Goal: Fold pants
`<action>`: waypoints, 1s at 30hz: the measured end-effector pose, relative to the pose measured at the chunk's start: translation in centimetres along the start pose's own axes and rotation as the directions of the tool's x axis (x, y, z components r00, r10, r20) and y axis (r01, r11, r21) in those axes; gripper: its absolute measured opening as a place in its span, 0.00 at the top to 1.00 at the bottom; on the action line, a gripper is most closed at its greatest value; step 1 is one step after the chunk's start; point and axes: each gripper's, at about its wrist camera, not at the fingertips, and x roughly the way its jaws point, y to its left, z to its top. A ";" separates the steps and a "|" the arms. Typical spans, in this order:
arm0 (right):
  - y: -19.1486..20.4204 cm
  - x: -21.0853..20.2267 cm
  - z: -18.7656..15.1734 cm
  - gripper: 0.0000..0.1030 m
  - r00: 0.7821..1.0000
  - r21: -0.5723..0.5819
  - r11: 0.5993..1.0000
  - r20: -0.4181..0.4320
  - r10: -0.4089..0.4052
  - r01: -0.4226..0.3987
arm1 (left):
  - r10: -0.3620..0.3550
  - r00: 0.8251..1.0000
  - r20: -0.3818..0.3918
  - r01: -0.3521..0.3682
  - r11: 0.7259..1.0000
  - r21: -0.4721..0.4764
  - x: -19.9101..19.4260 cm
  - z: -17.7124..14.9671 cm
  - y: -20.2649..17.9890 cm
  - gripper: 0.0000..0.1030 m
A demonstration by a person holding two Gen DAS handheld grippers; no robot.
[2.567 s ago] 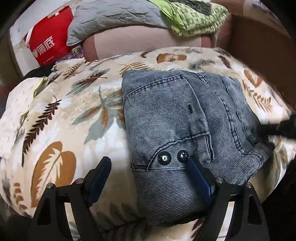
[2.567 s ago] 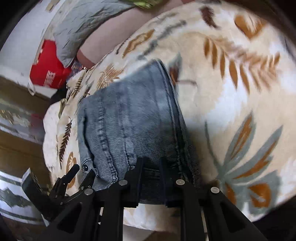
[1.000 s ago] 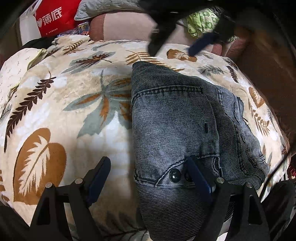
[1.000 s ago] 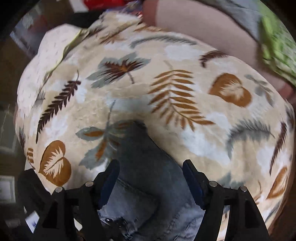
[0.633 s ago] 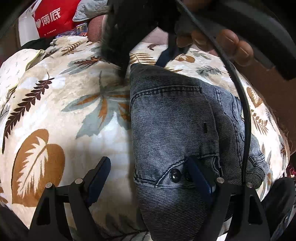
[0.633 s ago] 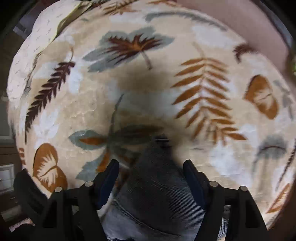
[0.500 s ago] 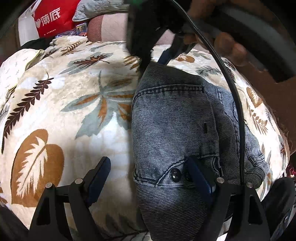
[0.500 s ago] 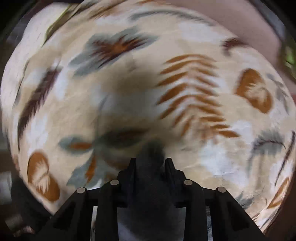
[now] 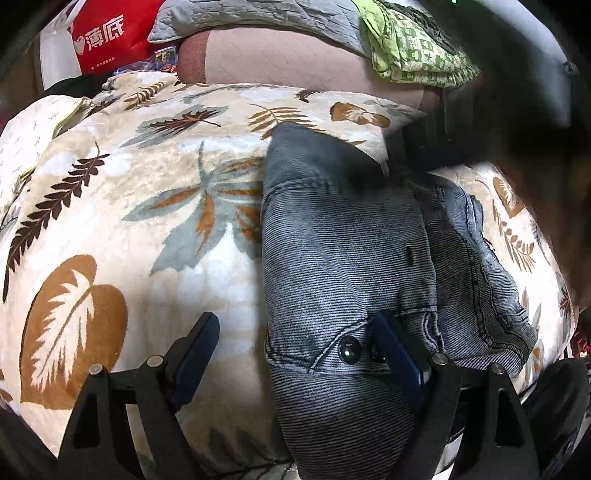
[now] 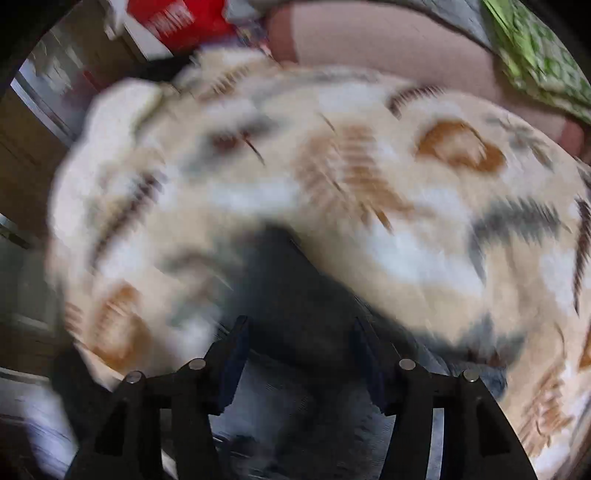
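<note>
The folded grey-blue denim pants [image 9: 343,258] lie on a cream leaf-print blanket [image 9: 110,221], waistband snaps nearest my left gripper. My left gripper [image 9: 295,343] is open, its jaws spread wide over the pants' near left edge, the right finger resting by the snaps. My right gripper [image 10: 299,350] is open above the pants' far end [image 10: 295,295]; its view is blurred by motion. The right hand and tool show as a dark mass [image 9: 517,110] at the upper right of the left wrist view.
A pink cushion [image 9: 280,55], a grey quilt [image 9: 258,14] and a green patterned cloth [image 9: 413,48] lie beyond the blanket. A red bag [image 9: 107,33] stands at the far left. The blanket's edge drops off at the right.
My right gripper shut on the far end of the pants half a second ago and has now opened and swung to the right. The left gripper has not moved.
</note>
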 end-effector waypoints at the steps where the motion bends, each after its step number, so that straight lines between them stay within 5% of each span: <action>1: -0.5 1.1 -1.1 0.52 0.999 -0.019 0.998 -0.006 -0.052 0.052 | -0.002 1.000 0.000 0.002 1.000 -0.008 0.0 0.0 0.0 0.16; 5: -0.2 0.0 -2.1 0.50 0.994 0.026 0.998 0.091 -0.055 0.053 | -0.024 1.000 0.003 0.024 0.999 -0.037 0.0 0.0 0.4 0.15; 9: 0.6 -3.4 -3.6 0.47 0.967 0.017 0.997 0.242 -0.075 0.073 | -0.028 1.000 0.007 0.029 0.999 -0.044 0.0 -0.1 0.6 0.15; 12: -0.1 -4.1 -5.7 0.47 0.951 0.040 0.991 0.281 -0.133 0.127 | -0.024 1.000 0.007 0.024 0.999 -0.047 -0.1 -0.1 0.4 0.15; 18: -1.3 -0.6 -7.4 0.42 0.955 0.012 0.979 0.219 -0.200 0.203 | -0.022 1.000 0.009 0.022 0.998 -0.053 -0.1 -0.1 0.4 0.15; 24: -1.2 -3.2 -8.1 0.41 0.954 0.058 0.980 0.227 -0.197 0.189 | -0.030 1.000 0.007 0.030 0.998 -0.057 -0.1 -0.1 0.5 0.15; 27: -2.0 -3.6 -9.4 0.29 0.942 0.095 0.972 0.243 -0.233 0.216 | -0.030 1.000 0.006 0.030 0.998 -0.058 0.0 -0.1 0.6 0.15; 30: -4.1 -0.8 -10.5 0.24 0.980 0.164 0.978 0.125 -0.152 0.131 | -0.034 0.999 0.007 0.034 0.998 -0.055 0.0 0.0 0.5 0.15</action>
